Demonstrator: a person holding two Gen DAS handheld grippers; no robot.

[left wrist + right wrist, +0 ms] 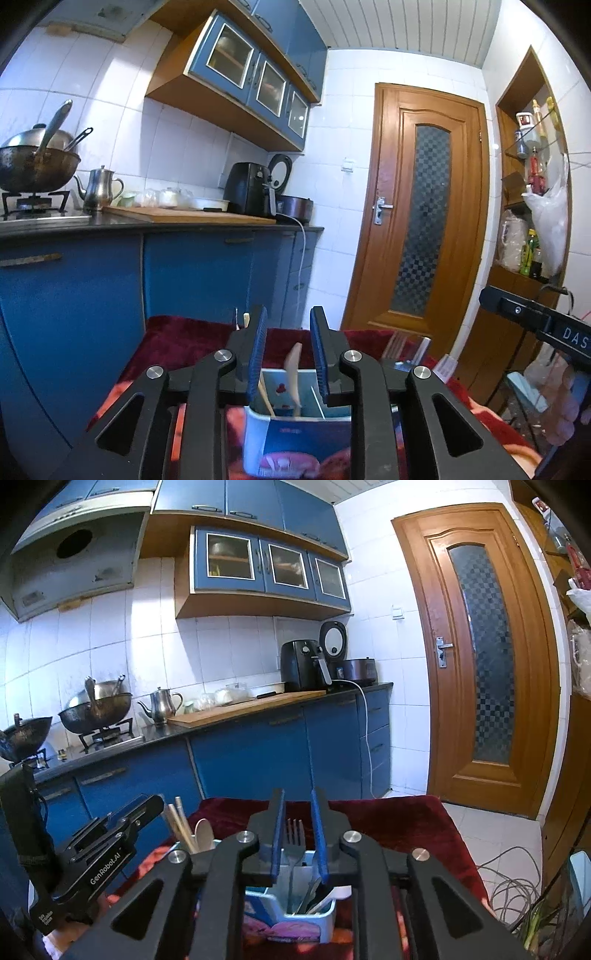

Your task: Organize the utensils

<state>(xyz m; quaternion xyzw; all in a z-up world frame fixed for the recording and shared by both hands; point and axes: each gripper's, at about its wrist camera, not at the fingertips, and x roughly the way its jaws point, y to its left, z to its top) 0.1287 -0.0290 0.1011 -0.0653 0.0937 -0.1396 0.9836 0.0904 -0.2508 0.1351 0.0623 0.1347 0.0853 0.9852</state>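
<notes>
A dark red cloth (399, 823) covers the low surface in the foreground, and on it stands a light blue holder (325, 919) with compartments. Behind runs a kitchen: a dark worktop (236, 720) over blue cupboard doors (255, 760), white wall tiles, blue wall cabinets with glass fronts, and a wooden door (476, 653) with a patterned glass panel. On the worktop are a wok (98, 709) on the gas stove, a steel kettle (162, 701), a wooden cutting board (247, 707) and a black air fryer (303, 666). Grey cables (517, 878) lie on the tiled floor at the right.

The left gripper (289, 350) points almost level over the holder, its blue-padded fingers (258, 354) parted. A pale wooden spoon (293, 373) stands in the compartment below, between the pads but touching neither, with chopsticks (266, 398) leaning beside it. In the right wrist view this gripper shows at the lower left, just above those spoon and chopstick tips.

The right gripper (298, 834) points slightly downward over the holder's other compartment. Its fingers are slightly apart; a metal fork (294, 836) stands upright in the gap, free of the pads, with other cutlery (314, 893) heaped in the same compartment. Neither gripper grasps anything.
</notes>
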